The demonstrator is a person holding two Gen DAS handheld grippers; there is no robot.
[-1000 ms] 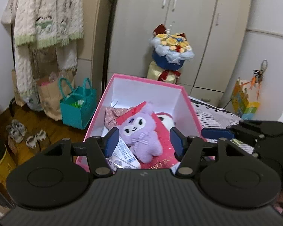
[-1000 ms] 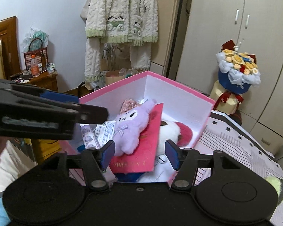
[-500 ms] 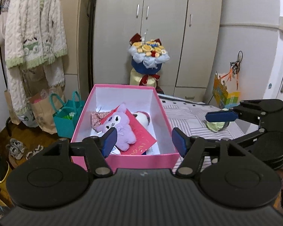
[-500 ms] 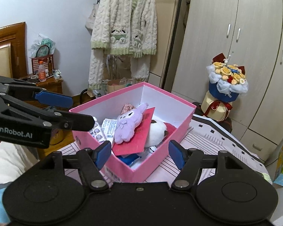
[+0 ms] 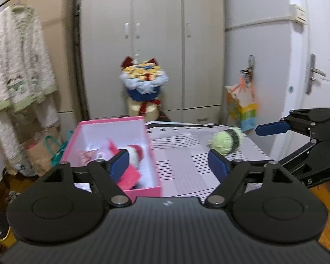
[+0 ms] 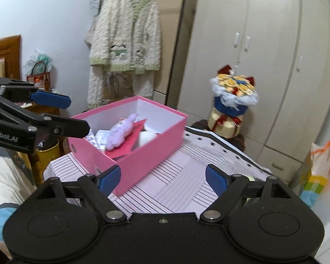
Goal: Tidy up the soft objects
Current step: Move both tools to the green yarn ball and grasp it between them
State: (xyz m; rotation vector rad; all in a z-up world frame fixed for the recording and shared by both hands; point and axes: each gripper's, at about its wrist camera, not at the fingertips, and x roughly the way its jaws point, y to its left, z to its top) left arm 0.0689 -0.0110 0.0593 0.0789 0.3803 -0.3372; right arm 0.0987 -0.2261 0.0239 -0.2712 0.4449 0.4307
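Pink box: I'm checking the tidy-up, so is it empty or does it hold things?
It holds things. The pink box has no lid on, with a purple plush lying on a red card.

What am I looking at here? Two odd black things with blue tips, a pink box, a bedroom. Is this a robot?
No robot: a person holds a pair of hand-held tongs in each hand, and each pair carries a wide-angle camera looking along its fingers. One picture looks out over the left tongs, the other over the right tongs; each also catches the other pair at its edge. On the striped cloth stands a pink box with a purple plush toy and other things inside. A green fuzzy thing lies on the cloth outside it. Both tongs have just been opening and hold nothing.
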